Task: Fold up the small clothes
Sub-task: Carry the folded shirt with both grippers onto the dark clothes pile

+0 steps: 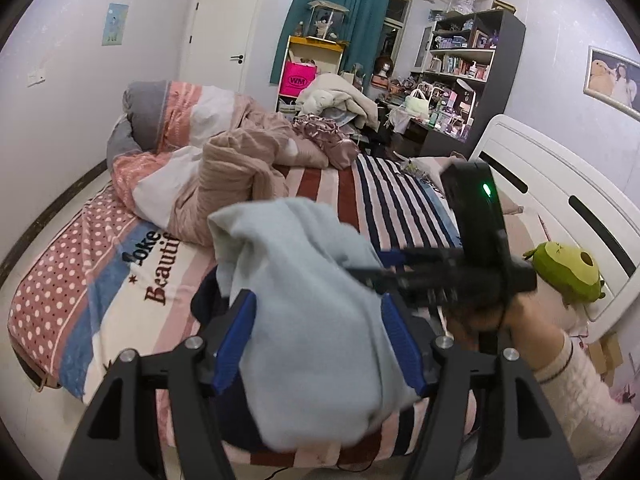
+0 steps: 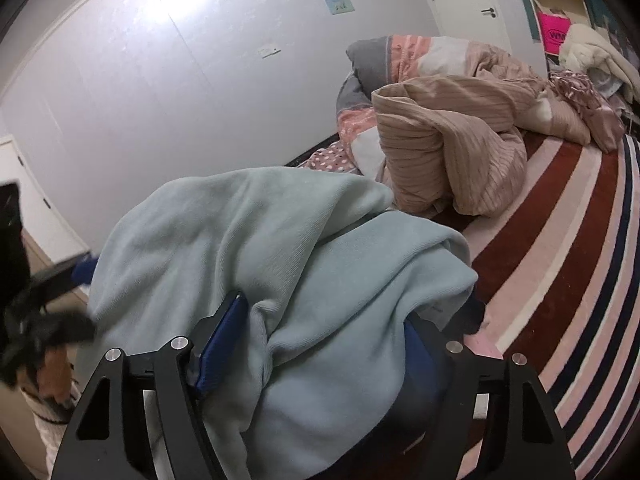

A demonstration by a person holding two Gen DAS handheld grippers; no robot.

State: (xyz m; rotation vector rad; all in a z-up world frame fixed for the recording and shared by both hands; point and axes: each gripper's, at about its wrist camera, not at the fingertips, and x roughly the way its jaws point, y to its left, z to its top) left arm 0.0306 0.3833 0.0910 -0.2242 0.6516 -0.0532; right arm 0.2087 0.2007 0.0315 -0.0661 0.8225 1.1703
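A light blue fleece garment [image 1: 288,248] is bunched up and held above the striped bed sheet [image 1: 400,200]. My left gripper [image 1: 316,300] has the bundle filling the gap between its blue pads [image 1: 236,340], which touch the cloth on both sides. My right gripper [image 1: 376,272] comes in from the right, its fingers reaching into the same cloth. In the right wrist view the garment [image 2: 280,240] drapes over my right gripper [image 2: 328,308]. Its left pad [image 2: 220,344] presses on the cloth and its right finger is hidden under it. Something dark blue [image 1: 204,300] lies beneath the bundle.
A crumpled pink and grey duvet [image 1: 168,148] and a beige ribbed garment [image 1: 236,184] are heaped at the far side of the bed. A green plush toy [image 1: 568,272] lies by the white headboard [image 1: 540,176]. A cluttered desk and shelves [image 1: 460,72] stand behind.
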